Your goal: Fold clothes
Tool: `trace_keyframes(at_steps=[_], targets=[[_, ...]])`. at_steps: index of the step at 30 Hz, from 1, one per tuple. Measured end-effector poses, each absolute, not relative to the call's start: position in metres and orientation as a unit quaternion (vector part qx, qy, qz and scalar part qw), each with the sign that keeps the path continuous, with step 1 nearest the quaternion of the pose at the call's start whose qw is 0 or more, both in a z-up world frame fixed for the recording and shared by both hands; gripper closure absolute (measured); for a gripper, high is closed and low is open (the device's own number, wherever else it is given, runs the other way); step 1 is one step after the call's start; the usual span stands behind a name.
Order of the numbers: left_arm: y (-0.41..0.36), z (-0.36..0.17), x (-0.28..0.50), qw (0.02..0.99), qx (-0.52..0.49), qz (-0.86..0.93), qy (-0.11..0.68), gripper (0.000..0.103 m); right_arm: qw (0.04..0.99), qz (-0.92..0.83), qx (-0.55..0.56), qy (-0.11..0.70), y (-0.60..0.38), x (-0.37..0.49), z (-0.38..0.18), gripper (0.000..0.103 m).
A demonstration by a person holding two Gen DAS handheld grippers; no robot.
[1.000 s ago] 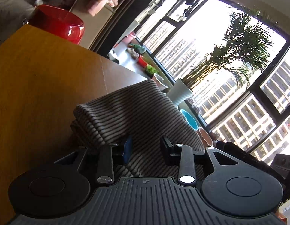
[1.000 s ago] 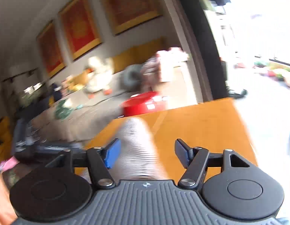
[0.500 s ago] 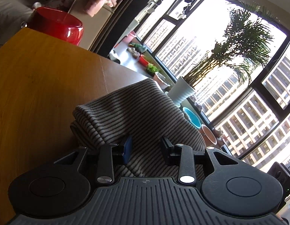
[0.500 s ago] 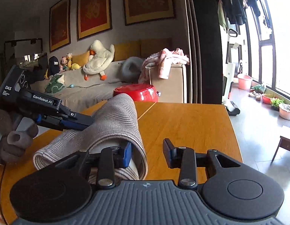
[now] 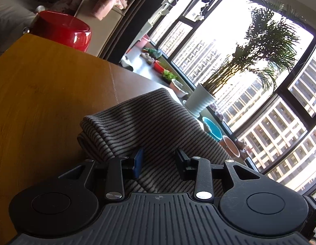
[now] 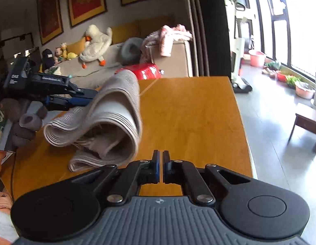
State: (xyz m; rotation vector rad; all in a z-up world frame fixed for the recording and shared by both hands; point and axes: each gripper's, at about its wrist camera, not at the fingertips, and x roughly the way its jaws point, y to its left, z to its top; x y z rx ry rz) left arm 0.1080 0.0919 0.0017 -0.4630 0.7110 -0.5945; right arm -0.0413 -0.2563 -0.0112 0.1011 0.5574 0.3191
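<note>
A striped grey-beige garment (image 5: 149,122) lies folded in thick layers on the wooden table (image 5: 35,102). My left gripper (image 5: 159,161) is open, its fingers low over the garment's top layer. In the right wrist view the garment (image 6: 109,120) forms a rolled bundle at the left of the table (image 6: 190,118), its upper fold lifted. The left gripper (image 6: 76,97) reaches in from the left against that fold. My right gripper (image 6: 160,166) is shut and empty, just right of the bundle above the table.
A red pot (image 5: 62,30) stands at the table's far edge, also seen in the right wrist view (image 6: 145,71). A sofa (image 6: 109,61) with plush toys and pink clothes lies behind. Windows, potted plants (image 5: 201,100) and a low stool (image 6: 309,120) are to the right.
My right gripper let go of the garment's edge, pulled back to the right and closed empty. The left gripper stayed open over the garment, almost unmoved.
</note>
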Motion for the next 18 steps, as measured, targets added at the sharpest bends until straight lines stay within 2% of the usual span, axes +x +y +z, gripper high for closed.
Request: trace_keyframes(at_steps=[3,5,6,8,12,17,18], targets=[[0.092,0.001,0.108,0.869,-0.221,-0.285,0.339,0.064,0.952,0.144,0.093,0.255,-0.277,-0.041,-0.003,0.096],[0.091,0.001,0.107,0.870,-0.218,-0.284,0.339,0.064,0.954,0.147,0.117,0.233,-0.283,-0.035,0.008,0.074],[0.090,0.002,0.107,0.870,-0.216,-0.285,0.339,0.063,0.955,0.155,0.125,0.220,-0.282,-0.030,0.014,0.058],[0.089,0.003,0.107,0.871,-0.212,-0.285,0.339,0.061,0.951,0.187,0.141,0.204,-0.272,-0.011,0.025,0.056],[0.090,0.003,0.106,0.871,-0.212,-0.285,0.341,0.061,0.932,0.236,0.170,0.215,-0.246,0.038,0.028,0.032],[0.094,0.000,0.104,0.867,-0.215,-0.290,0.344,0.061,0.896,0.265,0.197,0.297,-0.227,0.068,-0.009,0.032],[0.094,-0.001,0.105,0.865,-0.218,-0.292,0.344,0.061,0.897,0.265,0.189,0.300,-0.228,0.063,-0.012,0.038]])
